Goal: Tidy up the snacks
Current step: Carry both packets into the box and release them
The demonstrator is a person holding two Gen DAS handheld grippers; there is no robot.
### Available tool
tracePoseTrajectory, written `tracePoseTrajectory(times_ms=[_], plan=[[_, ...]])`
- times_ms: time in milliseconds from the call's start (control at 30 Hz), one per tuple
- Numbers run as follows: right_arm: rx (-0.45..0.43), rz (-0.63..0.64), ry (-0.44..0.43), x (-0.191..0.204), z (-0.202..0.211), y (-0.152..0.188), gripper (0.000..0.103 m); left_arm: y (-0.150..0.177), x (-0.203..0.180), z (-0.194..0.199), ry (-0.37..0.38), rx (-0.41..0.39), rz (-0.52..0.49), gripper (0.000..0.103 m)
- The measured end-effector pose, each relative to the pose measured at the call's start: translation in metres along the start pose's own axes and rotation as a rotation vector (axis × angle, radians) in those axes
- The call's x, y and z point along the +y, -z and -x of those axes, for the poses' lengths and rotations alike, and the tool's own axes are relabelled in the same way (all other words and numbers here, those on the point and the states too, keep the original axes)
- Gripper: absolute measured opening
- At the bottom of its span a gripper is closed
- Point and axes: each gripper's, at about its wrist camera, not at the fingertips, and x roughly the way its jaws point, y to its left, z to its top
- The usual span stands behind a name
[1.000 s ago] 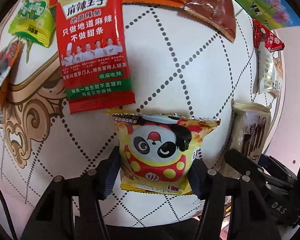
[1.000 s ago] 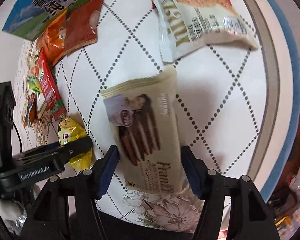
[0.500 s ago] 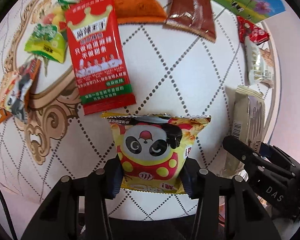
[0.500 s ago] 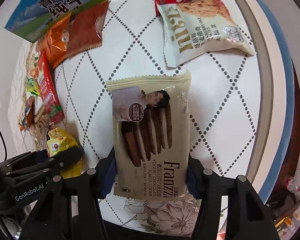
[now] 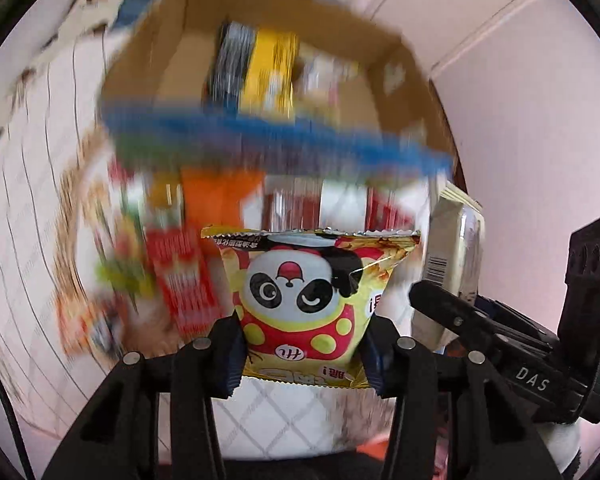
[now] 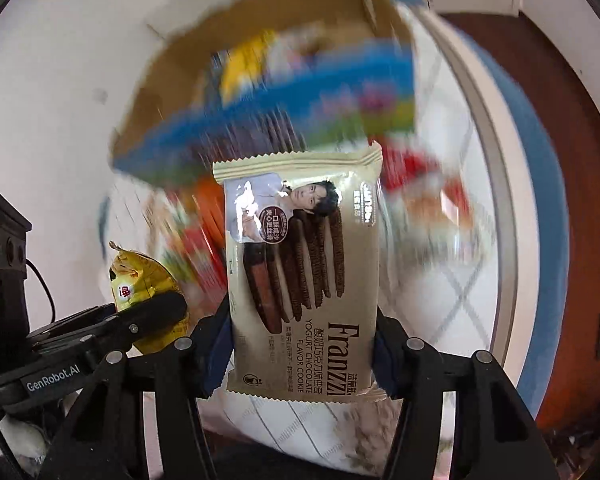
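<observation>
My left gripper is shut on a yellow panda snack bag and holds it up off the table. My right gripper is shut on a beige Franzzi cookie pack, also lifted. Each gripper shows in the other's view: the cookie pack at the right of the left wrist view, the panda bag at the left of the right wrist view. An open cardboard box with snack packs inside stands beyond both, blurred; it also shows in the right wrist view.
Several blurred snack packs lie on the white round table between me and the box: a red pack, an orange one, a green one. The table's blue rim curves at the right. A pink wall is behind.
Both grippers have lifted their packs off the table and tilted up, so the open box came into view. The background is now motion-blurred.
</observation>
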Motion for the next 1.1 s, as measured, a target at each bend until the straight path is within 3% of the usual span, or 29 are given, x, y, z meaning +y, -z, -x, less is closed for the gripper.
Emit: tracePoseTrajectory(times_ms=[233, 400, 533, 633, 667, 700, 733, 767, 1100], plan=[[-0.12, 0.048, 0.108, 0.021, -0.004, -0.124, 0.06, -0.129, 0.011, 0.005, -0.141, -0.072, -0.066, 0.044], [-0.092, 0.036, 0.192, 0.02, -0.041, -0.201, 0.06, -0.195, 0.054, -0.036, -0.227, -0.018, -0.047, 0.044], [-0.049, 0.021, 0.219, 0.018, -0.069, -0.241, 0.06, -0.23, 0.072, -0.061, -0.285, 0.012, -0.044, 0.044], [-0.015, 0.007, 0.217, 0.008, -0.085, -0.252, 0.063, -0.253, 0.085, -0.086, -0.289, 0.05, -0.035, 0.045], [-0.003, 0.008, 0.225, 0.007, -0.09, -0.257, 0.068, -0.257, 0.084, -0.088, -0.296, 0.05, -0.032, 0.05], [0.017, 0.012, 0.231, 0.007, -0.096, -0.258, 0.087, -0.26, 0.085, -0.091, -0.303, 0.049, -0.031, 0.057], [0.031, 0.006, 0.231, 0.005, -0.099, -0.26, 0.097, -0.263, 0.086, -0.093, -0.301, 0.047, -0.029, 0.077], [0.035, 0.006, 0.234, 0.004, -0.108, -0.268, 0.097, -0.266, 0.086, -0.096, -0.297, 0.047, -0.029, 0.092], [0.026, 0.03, 0.263, 0.011, -0.117, -0.252, 0.097, -0.253, 0.084, -0.102, -0.263, 0.036, -0.028, 0.093]])
